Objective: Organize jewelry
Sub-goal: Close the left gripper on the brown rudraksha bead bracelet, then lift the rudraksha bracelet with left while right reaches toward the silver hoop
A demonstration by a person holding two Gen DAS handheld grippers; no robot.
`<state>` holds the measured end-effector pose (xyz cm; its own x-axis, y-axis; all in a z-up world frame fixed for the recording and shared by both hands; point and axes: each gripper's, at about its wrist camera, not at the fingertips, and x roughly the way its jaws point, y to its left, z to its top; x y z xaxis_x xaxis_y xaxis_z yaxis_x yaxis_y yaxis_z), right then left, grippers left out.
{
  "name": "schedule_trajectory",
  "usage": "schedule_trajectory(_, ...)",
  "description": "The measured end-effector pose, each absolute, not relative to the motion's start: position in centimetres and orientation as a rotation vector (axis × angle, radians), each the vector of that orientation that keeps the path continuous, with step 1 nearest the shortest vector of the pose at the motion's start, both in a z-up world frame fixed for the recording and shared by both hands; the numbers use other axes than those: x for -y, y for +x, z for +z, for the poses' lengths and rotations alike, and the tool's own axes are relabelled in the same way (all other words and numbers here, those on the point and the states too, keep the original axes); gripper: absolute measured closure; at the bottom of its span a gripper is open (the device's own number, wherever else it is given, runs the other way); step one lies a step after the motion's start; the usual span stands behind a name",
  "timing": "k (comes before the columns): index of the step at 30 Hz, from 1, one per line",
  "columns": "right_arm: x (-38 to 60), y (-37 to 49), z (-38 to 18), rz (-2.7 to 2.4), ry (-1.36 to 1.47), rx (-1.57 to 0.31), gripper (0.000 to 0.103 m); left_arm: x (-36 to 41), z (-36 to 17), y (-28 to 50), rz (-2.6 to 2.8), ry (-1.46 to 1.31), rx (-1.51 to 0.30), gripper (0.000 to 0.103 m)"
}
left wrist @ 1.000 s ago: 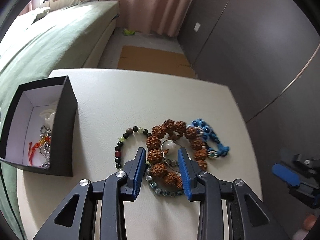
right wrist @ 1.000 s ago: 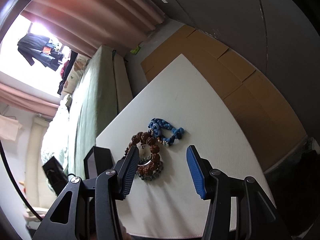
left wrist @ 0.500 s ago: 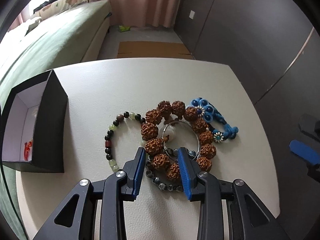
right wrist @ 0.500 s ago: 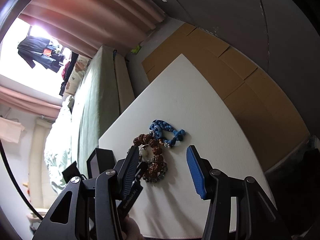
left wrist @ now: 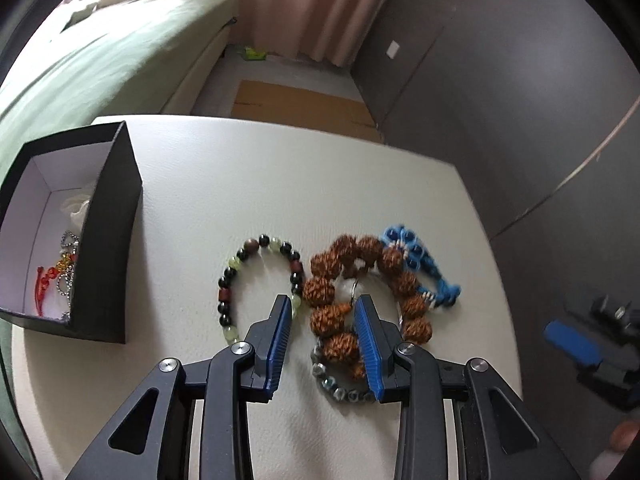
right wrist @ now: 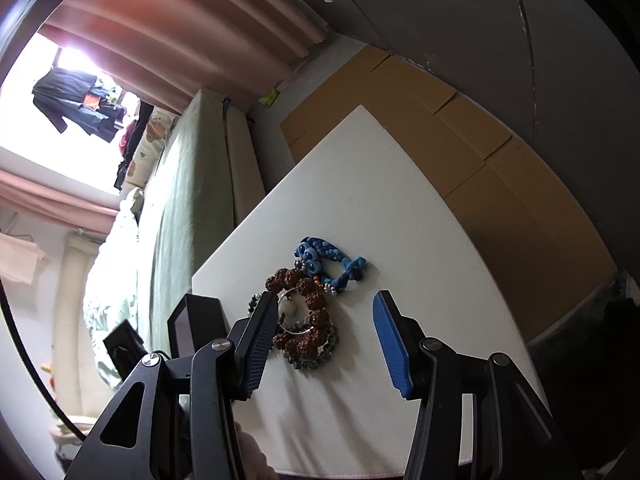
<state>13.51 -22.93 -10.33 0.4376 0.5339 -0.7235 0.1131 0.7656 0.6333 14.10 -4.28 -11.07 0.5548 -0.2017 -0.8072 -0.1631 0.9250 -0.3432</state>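
Several bracelets lie together on the white table (left wrist: 280,184): a brown seed-bead bracelet (left wrist: 320,292), a dark and green bead bracelet (left wrist: 228,296), a blue cord bracelet (left wrist: 424,268) and a grey metal bead bracelet (left wrist: 340,390). My left gripper (left wrist: 322,312) is open, its jaws on either side of the brown bracelet's near left beads. A black box (left wrist: 100,248) with a white inside holds jewelry at the left. My right gripper (right wrist: 326,310) is open and empty above the table's right side, apart from the brown bracelet (right wrist: 304,292) and blue bracelet (right wrist: 328,260).
A green bed (left wrist: 100,60) lies beyond the table's left side. Cardboard (left wrist: 296,108) covers the floor behind the table. A dark wall (left wrist: 500,100) runs along the right. The right gripper (left wrist: 576,344) shows past the table's right edge.
The left view has shifted and the gripper's jaws have spread a little around the brown bracelet's left beads. The box's inside shows more again. The right gripper has barely moved.
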Motion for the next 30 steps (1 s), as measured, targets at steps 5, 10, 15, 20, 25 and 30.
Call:
schedule_trajectory(5,22.8,13.6,-10.4,0.286,0.681,-1.108,0.052,4.6,-11.7,14.7,0.002,-0.372,-1.015,0.070)
schedule_trajectory(10,22.6,13.6,-10.5,0.289,0.674,-1.112,0.053,5.8,-12.0,15.0,-0.007,-0.326,-1.019,0.073)
schedule_trajectory(15,22.2,13.5,-10.5,0.291,0.663,-1.119,0.053,7.6,-12.0,15.1,-0.049,-0.211,-1.029,0.078)
schedule_trajectory(20,21.5,13.0,-10.3,0.298,0.636,-1.122,0.053,6.2,-11.8,14.7,-0.074,-0.313,-1.045,0.079)
schedule_trajectory(25,21.3,12.5,-10.2,0.291,0.625,-1.119,0.053,5.2,-8.5,13.1,-0.129,-0.359,-0.957,0.079)
schedule_trajectory(30,21.4,12.1,-10.1,0.279,0.621,-1.112,0.053,3.9,-6.4,12.0,-0.174,-0.422,-0.903,0.084)
